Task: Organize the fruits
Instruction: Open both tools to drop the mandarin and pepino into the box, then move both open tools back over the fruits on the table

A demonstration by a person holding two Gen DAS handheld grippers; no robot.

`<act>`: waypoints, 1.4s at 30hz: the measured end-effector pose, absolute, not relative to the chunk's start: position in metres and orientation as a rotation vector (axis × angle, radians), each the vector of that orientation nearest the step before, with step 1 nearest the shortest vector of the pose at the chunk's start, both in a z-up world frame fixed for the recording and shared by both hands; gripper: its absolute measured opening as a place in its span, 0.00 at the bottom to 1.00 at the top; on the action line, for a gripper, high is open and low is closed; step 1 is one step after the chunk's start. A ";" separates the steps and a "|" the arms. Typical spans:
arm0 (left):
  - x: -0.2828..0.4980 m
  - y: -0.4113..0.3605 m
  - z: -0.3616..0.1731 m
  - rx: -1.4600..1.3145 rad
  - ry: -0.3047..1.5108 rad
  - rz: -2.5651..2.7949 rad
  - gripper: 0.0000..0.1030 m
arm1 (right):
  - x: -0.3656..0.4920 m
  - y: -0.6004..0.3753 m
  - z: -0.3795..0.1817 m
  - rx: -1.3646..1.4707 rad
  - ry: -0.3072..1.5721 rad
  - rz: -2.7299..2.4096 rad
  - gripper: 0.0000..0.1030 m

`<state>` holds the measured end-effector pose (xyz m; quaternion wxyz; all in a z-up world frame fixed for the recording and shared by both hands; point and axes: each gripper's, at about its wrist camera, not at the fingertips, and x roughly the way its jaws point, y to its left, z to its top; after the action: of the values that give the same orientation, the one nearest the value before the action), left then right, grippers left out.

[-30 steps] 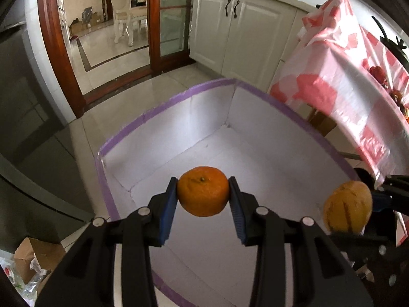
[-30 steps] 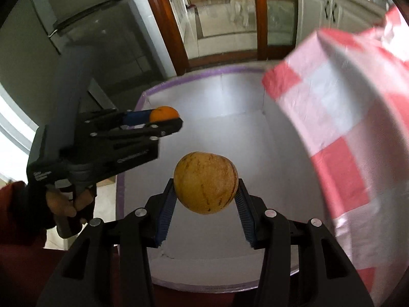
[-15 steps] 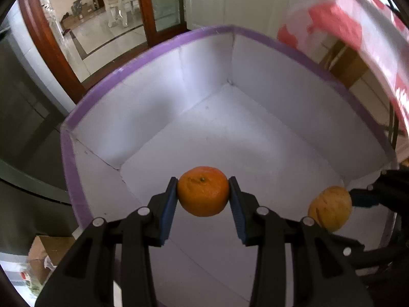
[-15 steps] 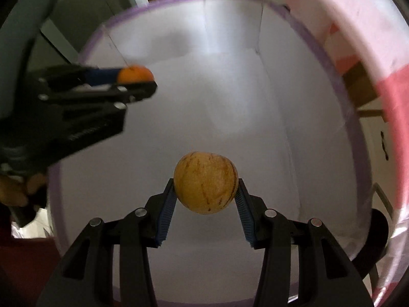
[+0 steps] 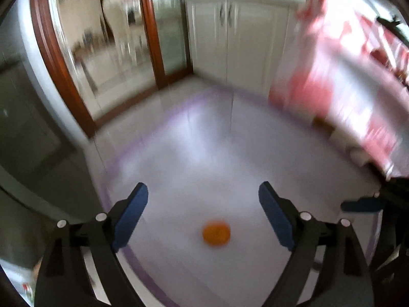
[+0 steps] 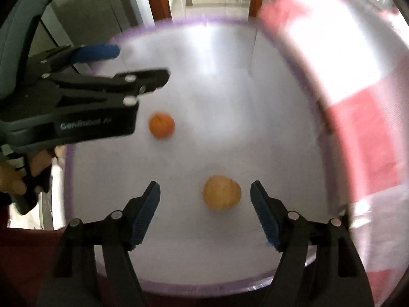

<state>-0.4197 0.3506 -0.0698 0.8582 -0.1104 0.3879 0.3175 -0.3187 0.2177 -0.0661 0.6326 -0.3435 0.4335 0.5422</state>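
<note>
Both views look down into a white box with a purple-taped rim (image 5: pixel 133 151) (image 6: pixel 69 174). An orange (image 5: pixel 216 234) (image 6: pixel 161 124) is down inside the box, free of any pad. My left gripper (image 5: pixel 203 208) hangs above it, its jaws opening wide with nothing between the blue pads. The left gripper (image 6: pixel 127 64) also shows at the left of the right wrist view. A yellow striped fruit (image 6: pixel 222 192) is in the box too, below my right gripper (image 6: pixel 205 206), whose jaws are opening and do not touch it. Both views are motion-blurred.
A table draped in a pink-and-white checked cloth (image 5: pixel 358 76) (image 6: pixel 358 102) rises beside the box on the right. White cabinets (image 5: pixel 237 38) and a wood-framed glass door (image 5: pixel 153 30) stand behind. A person's hand (image 6: pixel 15 176) holds the left gripper's handle.
Both grippers let go: the orange left the left pads and the yellow fruit left the right pads, and both fruits now sit lower in the box. Both cameras pulled back up from it.
</note>
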 end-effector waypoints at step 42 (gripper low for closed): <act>0.029 0.143 0.033 -0.413 0.628 0.088 0.98 | 0.141 -0.169 0.043 0.257 0.782 0.129 0.59</act>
<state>0.0293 0.1433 0.0326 0.9293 -0.2016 0.3064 0.0428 0.1409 -0.1692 0.0426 0.9145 0.1247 0.3797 0.0626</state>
